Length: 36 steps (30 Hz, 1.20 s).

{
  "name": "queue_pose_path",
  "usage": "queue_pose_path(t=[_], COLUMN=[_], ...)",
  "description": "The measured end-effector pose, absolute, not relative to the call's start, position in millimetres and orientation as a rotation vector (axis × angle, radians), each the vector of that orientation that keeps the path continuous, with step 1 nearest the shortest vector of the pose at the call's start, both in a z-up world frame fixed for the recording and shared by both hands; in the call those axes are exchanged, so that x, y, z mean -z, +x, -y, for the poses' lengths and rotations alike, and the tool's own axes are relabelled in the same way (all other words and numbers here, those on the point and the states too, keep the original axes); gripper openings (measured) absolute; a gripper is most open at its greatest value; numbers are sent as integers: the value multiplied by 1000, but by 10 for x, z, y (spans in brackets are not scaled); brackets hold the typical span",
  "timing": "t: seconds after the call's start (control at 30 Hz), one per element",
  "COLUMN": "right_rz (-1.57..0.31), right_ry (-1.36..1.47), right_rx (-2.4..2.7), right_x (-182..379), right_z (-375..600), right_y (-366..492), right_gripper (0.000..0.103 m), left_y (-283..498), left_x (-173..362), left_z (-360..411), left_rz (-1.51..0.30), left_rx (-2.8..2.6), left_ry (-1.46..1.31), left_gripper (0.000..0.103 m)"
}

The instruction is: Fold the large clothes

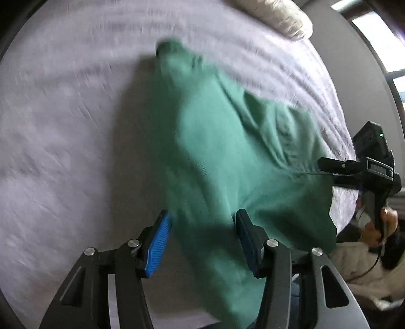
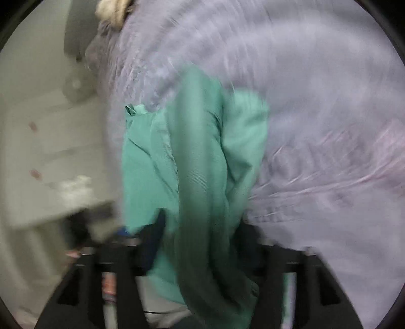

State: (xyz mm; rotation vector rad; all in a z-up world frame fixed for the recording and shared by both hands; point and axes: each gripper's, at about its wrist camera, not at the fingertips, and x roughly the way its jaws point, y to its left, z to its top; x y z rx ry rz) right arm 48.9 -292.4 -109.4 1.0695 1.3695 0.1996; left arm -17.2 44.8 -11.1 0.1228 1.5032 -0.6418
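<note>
Left wrist view: green garment (image 1: 227, 157) hangs bunched over the pale lilac bedsheet (image 1: 63, 151), far end trailing on the sheet toward a cream pillow (image 1: 281, 15) at the top edge. Left gripper (image 1: 202, 243) has its blue pads apart, cloth passing between them but not visibly pinched, so I read it as open. Right gripper (image 1: 336, 169) shows at the right edge, tips at the garment's edge, a hand (image 1: 379, 222) on its handle. In the right wrist view the cloth drapes as a thick twisted rope between that gripper's fingers; frame is heavily smeared, but the jaws look spread and not clamping (hedging here, the pads are mostly hidden by fabric). Progress: early. No flat panel, no clean crease visible anywhere, the garment is a crumpled hanging mass. Still to do, as I judge it: lay it flat on the bed, smooth it, fold sleeves in, fold the body over, square it up.
</note>
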Motion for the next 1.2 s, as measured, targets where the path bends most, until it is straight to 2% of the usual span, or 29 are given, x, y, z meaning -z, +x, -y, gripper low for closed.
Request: queue_pose_path(t=[0.07,0.13,0.2,0.23,0.27,0.43,0.53,0.7,0.87,1.0,1.03,1.07,1.13,1.2], right_rz=[-1350,-1315,-1296,-1298,-1317,-1409,-1434,-1428,-1416,-1467,-1488,-1511,-1533,-1517], right_ry=[944,940,973,983,962,707,858,814,837,828,825,817,790,792], right_rx=[-142,-131,-146,-160,-153,-28,-2,-33,-108,-247,-269,-284,-296,-301], right_x=[905,826,870,882,929,1378,1732,1466,1175,1161,1182,1194,1185,1141], right_z=[3024,3118,3154,3082,3031,3059,3159,3198,3180,3015,2964,2922,2848,2819], right_y=[502,597,693,756,800,853,828,690,438,196,168,110,-11,-73], right_gripper=[66,65,47,18,9,8,8,9,10,11,18,33,47,47], left_y=[-111,3,212,261,298,290,192,-209,-969,-1687,-1797,-1915,-2110,-2165], left_x=[-76,-118,9,97,210,621,503,121,-83,-80,-38,4,116,196], left_z=[-512,-484,-370,-308,-235,16,79,-283,-820,-985,-973,-945,-819,-662], left_rz=[-1400,-1350,-1344,-1345,-1347,-1328,-1280,-1258,-1362,-1436,-1452,-1468,-1478,-1448], left_rx=[596,535,483,457,437,381,386,430,393,331,320,313,327,344], left_ry=[155,158,137,144,165,347,441,493,419,360,344,331,318,328], left_gripper=[54,54,54,54,54,57,57,57,57,57,57,57,57,57])
